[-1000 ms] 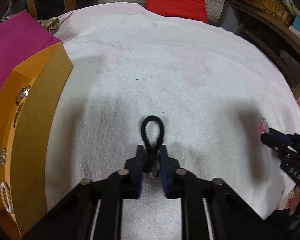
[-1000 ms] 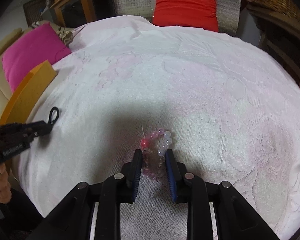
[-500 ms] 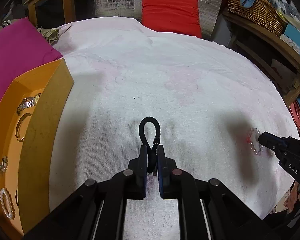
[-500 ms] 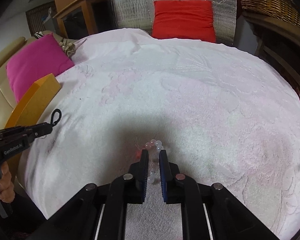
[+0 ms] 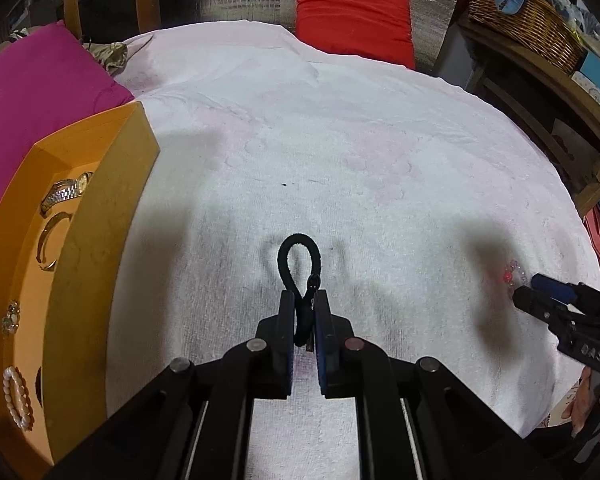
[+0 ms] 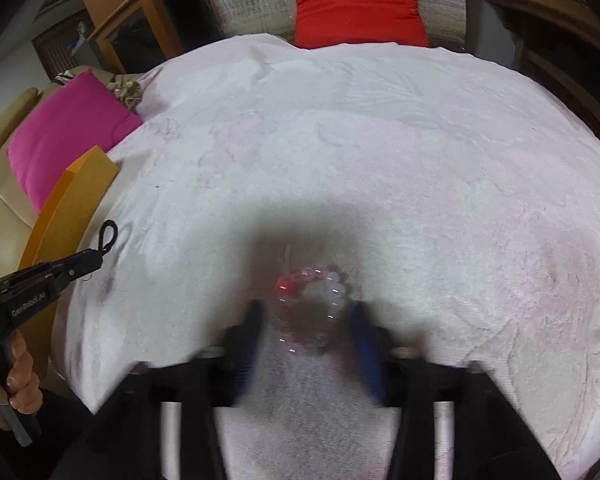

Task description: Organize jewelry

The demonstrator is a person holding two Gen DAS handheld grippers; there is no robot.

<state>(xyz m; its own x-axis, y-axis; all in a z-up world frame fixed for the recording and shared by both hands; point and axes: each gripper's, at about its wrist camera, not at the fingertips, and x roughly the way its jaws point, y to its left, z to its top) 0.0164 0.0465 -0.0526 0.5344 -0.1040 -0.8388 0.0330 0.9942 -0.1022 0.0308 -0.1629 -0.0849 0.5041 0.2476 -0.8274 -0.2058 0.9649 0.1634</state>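
**Left gripper holds the cord loop; right gripper is letting go around the bead bracelet**

The left gripper [image 5: 303, 312] is clamped narrow on a black cord loop [image 5: 298, 258]; the pinch sits at the loop's clasp end, so the closed bow projects forward clear of the fingers; judged a carrying grip, suited to dropping the piece into a box. The orange jewelry box [image 5: 80, 248] stands at the left edge of the white towel [image 5: 340, 140], just beside the left gripper's reach; it already holds a gold watch [image 5: 66, 192], a bangle [image 5: 50, 240] and a pearl bracelet [image 5: 18, 398], each lying apart; judged the sorting destination.

The right gripper [image 6: 306, 328] is opening, its fingers blurred and set wide; the pink bead bracelet [image 6: 312, 304] lies on the towel between them, with no pad seen pressing on it; whether it touches either finger cannot be told through the blur. Judged a grip given up for a better bite, as round beads tend to slip from flat pads.

Risk noted: the bracelet rests near the towel's front edge.
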